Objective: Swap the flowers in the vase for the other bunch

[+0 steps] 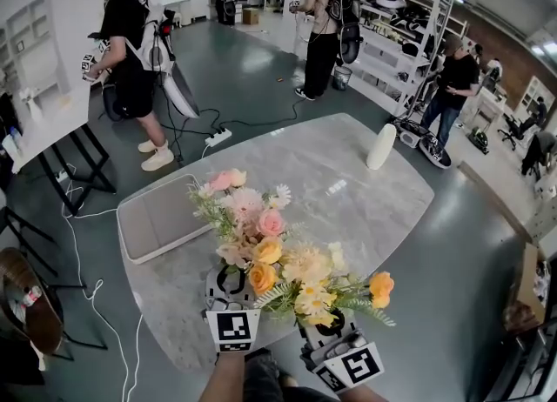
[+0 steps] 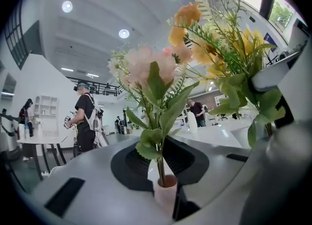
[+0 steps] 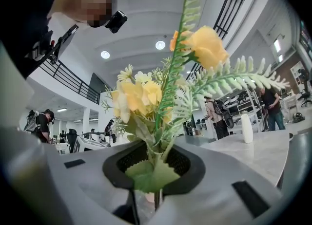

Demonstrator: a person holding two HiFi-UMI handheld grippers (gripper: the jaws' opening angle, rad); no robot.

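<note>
Both tight: left claw [image 1: 228, 284] on pink bunch [image 1: 248, 211] (stem), right claw [image 1: 330, 327] on yellow bunch [image 1: 306, 264].

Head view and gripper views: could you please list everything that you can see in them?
pink bunch: one, pink and peach, held upright at near table edge
yellow bunch: one, yellow and orange, beside the pink bunch
vase: one, white, flowerless, table's far side
table: one, grey marbled, centre
tray: one, pale grey, table's left edge
power strip: one, white, floor beyond table
people: at least four, dark tops, standing beyond table
left gripper: grey, shut on pink bunch's stem
right gripper: grey, shut on yellow bunch's stems
</note>
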